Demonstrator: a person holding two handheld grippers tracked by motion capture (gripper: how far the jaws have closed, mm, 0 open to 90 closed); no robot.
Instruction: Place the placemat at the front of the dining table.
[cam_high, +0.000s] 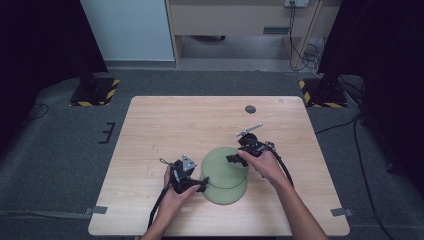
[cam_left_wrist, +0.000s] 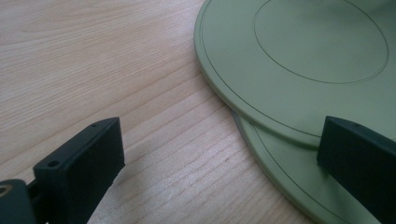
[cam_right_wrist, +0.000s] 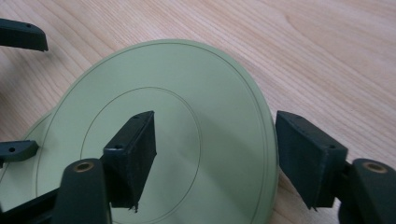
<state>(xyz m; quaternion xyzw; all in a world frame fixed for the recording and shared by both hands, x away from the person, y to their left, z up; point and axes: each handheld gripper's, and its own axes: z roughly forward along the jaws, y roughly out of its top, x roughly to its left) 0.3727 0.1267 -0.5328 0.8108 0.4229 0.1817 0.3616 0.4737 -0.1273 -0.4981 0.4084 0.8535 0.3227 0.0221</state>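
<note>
- The upper green plate (cam_high: 224, 167) lies offset on the lower green plate (cam_high: 227, 192), near the front of the wooden table (cam_high: 160, 120).
- The right gripper (cam_right_wrist: 215, 154) straddles the upper plate's rim, jaws apart, not pressing yet.
- The left gripper (cam_left_wrist: 219, 158) waits wide open at the plates' edge.
- Grasping and lifting seem still to come.

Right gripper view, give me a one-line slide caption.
Open claw straddling the rim of the upper green plate, stacked off-centre on another plate, on a wooden table.

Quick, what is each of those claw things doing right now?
Left gripper: open, jaws astride the lower green plate rim.
Right gripper: open, jaws astride the upper green plate rim, not yet pinching it.
</note>
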